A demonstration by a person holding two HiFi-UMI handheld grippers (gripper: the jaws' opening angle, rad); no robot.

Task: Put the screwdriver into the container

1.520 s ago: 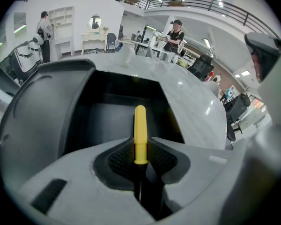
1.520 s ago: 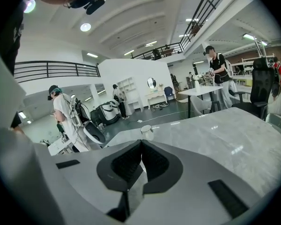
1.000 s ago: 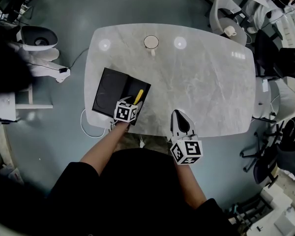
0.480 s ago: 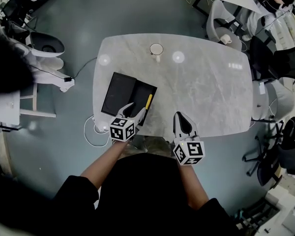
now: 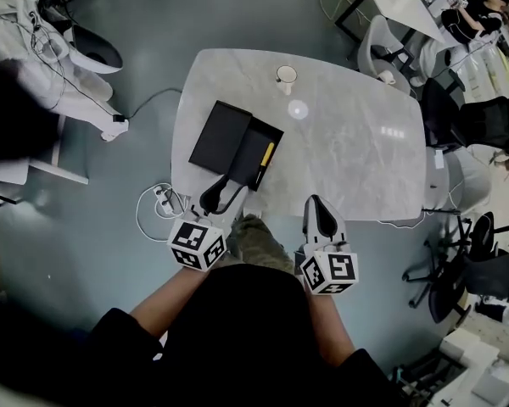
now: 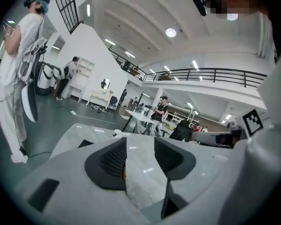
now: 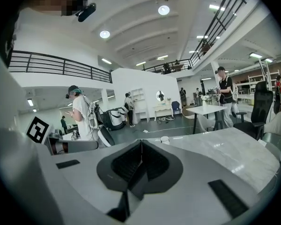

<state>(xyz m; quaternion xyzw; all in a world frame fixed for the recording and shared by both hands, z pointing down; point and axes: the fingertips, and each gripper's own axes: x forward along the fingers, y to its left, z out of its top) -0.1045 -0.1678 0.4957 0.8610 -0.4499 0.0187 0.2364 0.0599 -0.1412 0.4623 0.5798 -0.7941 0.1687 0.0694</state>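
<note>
An open black container (image 5: 223,131) lies on the marble table (image 5: 356,151), near its left front edge. The yellow-handled screwdriver (image 5: 265,154) rests inside the container's right half. My left gripper (image 5: 221,197) hovers at the table's front edge, just short of the container and apart from it. Its jaws are closing, with a gap still showing and nothing between them; in the left gripper view (image 6: 139,156) only bare tabletop shows in that gap. My right gripper (image 5: 321,213) sits over the front edge to the right, its pads (image 7: 131,163) pressed together and empty.
A white cup (image 5: 286,76) stands at the table's far edge. Office chairs (image 5: 388,42) crowd the right side. White cables (image 5: 159,203) lie on the floor left of the table. A person in white (image 6: 19,69) stands on the left.
My left gripper has drawn back from over the container to the table's front edge, leaving the screwdriver inside. Its jaws stand narrower. The right gripper has stayed where it was.
</note>
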